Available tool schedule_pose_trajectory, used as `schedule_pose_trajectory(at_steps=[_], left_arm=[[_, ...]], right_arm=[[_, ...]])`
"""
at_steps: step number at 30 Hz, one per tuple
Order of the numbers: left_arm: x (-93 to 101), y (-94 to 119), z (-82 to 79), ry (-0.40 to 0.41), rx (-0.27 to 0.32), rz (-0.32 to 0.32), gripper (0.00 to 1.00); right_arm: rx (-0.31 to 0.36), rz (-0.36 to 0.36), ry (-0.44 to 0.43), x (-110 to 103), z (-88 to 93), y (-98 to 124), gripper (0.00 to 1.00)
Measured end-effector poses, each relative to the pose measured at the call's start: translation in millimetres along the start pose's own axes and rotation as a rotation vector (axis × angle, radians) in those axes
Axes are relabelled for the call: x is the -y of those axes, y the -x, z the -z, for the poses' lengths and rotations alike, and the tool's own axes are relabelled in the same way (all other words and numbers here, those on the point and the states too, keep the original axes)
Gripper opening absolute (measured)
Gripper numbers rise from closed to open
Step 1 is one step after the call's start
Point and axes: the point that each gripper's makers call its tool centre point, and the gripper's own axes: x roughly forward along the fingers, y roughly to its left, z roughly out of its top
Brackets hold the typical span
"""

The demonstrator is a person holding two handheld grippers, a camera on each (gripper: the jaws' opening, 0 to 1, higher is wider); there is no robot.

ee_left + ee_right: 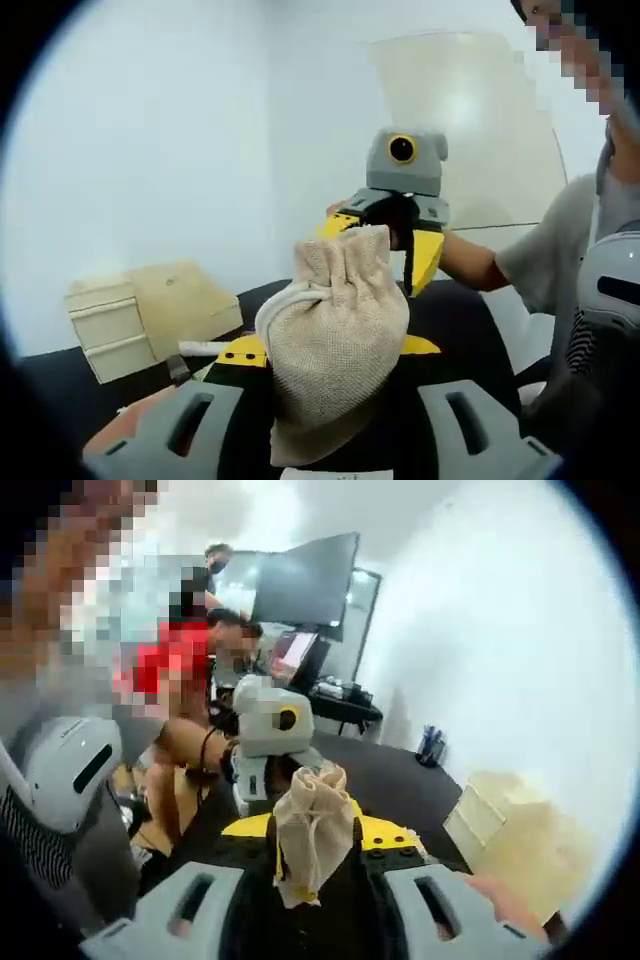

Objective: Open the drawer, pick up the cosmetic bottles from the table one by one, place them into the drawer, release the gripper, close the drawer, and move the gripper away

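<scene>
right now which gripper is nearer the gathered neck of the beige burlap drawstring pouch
Right. The right gripper has its jaws either side of the beige burlap pouch's neck; the left gripper grips the bulging body below it.

1 burlap pouch (335,330), 2 hand-held grippers (330,440) (315,900), 1 drawer unit (110,325).

- No text, label, brand, number or sign can be read in either view.
- The cloth pouch (335,345) bears no print.
- The small drawer unit (108,328) shows plain fronts with no lettering.
- The dark screen (305,580) in the right gripper view shows nothing legible.
- A small paper edge at the bottom of the left gripper view is too blurred to read.
</scene>
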Motion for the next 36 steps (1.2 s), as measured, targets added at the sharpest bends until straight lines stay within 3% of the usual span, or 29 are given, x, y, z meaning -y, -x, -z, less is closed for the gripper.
schedule_pose_trajectory(at_steps=[7,10,21,25,36], left_arm=[[-22.1,3.0,1.5,0.103,0.013,-0.079,0.38],[-28.2,3.6,4.6,0.116,0.005,-0.101,0.38],[-35.3,2.2,11.3,0.125,-0.031,-0.152,0.38],[-34.2,-1.4,15.1,0.099,-0.065,-0.174,0.38],[-38.5,-4.8,15.7,0.129,-0.055,-0.156,0.39]], right_arm=[[0.051,0.048,-0.168,8.6,2.9,-15.4,0.23],[0.089,-0.012,-0.246,3.1,-1.3,-18.0,0.23],[0.04,0.076,-0.217,14.6,5.9,-34.1,0.22],[-0.011,0.127,-0.125,18.6,14.5,-38.6,0.15],[-0.014,0.174,-0.144,34.3,11.8,-29.9,0.06]])
